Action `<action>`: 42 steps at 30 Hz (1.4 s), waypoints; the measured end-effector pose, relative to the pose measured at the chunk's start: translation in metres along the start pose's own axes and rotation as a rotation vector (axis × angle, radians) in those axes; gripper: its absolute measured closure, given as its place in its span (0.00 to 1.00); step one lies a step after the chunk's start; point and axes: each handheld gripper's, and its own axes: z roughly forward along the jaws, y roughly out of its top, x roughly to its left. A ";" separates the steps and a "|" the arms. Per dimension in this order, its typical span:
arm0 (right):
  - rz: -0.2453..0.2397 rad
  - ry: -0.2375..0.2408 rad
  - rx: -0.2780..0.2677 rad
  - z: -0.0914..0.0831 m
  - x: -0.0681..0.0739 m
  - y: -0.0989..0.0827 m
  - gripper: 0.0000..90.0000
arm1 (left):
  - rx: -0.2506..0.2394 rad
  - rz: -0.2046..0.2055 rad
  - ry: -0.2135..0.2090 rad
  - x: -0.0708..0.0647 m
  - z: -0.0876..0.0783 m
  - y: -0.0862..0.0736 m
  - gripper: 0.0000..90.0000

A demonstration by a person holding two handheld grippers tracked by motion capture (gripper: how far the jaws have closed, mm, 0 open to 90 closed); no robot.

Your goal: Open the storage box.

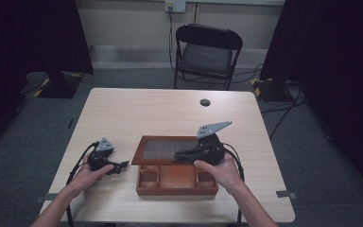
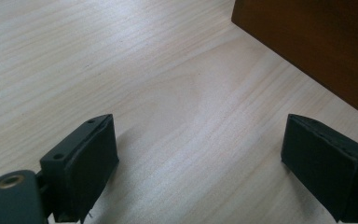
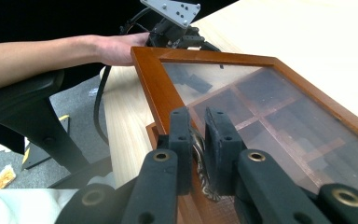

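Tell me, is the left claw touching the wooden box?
Apart. In the left gripper view, the left claw stands open over bare table, and light wood shows between its right finger and the wooden box.

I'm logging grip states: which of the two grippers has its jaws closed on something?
The right gripper, over the wooden box: its jaws pinch a small metal handle at the glass lid's edge. The left gripper stands wide open over bare table.

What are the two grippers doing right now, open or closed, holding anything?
Left gripper: open, nothing between its jaws, over bare table.
Right gripper: shut on the small metal pull at the glass lid's front edge.
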 end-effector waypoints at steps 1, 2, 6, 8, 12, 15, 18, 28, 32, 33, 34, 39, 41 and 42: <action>-0.001 0.000 0.000 0.000 0.000 0.000 0.91 | 0.000 0.000 0.000 0.000 0.000 0.000 0.11; -0.002 0.000 -0.003 0.000 -0.001 0.001 0.91 | 0.000 0.000 0.000 0.000 0.000 0.000 0.11; 0.001 0.004 -0.010 -0.001 -0.002 0.002 0.91 | -0.004 -0.005 0.000 0.000 0.000 0.000 0.11; 0.002 0.003 -0.011 -0.002 -0.002 0.003 0.91 | -0.004 -0.005 -0.001 0.000 0.000 0.000 0.11; 0.005 0.000 -0.017 -0.002 -0.003 0.005 0.91 | -0.004 -0.004 0.000 0.000 0.000 0.000 0.11; 0.006 -0.005 -0.020 -0.003 -0.003 0.007 0.91 | -0.006 -0.009 -0.001 -0.001 0.000 0.000 0.11; 0.009 -0.004 -0.024 -0.004 -0.004 0.009 0.91 | -0.005 -0.010 -0.001 -0.001 0.000 0.000 0.11; 0.008 -0.008 -0.024 -0.005 -0.005 0.013 0.91 | 0.001 0.001 0.000 0.000 0.000 0.000 0.11; 0.011 -0.007 -0.030 -0.006 -0.006 0.014 0.91 | 0.001 0.001 0.000 0.000 0.000 0.000 0.11; 0.011 -0.011 -0.031 -0.006 -0.006 0.014 0.91 | 0.001 0.002 0.000 0.000 0.000 0.000 0.11; 0.012 -0.011 -0.031 -0.006 -0.006 0.015 0.91 | -0.001 0.001 0.001 0.000 0.000 0.000 0.11; 0.009 -0.014 -0.032 -0.007 -0.007 0.017 0.91 | 0.001 0.001 0.000 0.000 0.000 0.000 0.11; 0.008 -0.014 -0.033 -0.007 -0.007 0.017 0.91 | -0.001 0.001 0.001 0.000 0.000 0.000 0.11; 0.009 -0.013 -0.032 -0.007 -0.007 0.017 0.91 | -0.001 0.001 0.001 0.000 0.000 0.000 0.11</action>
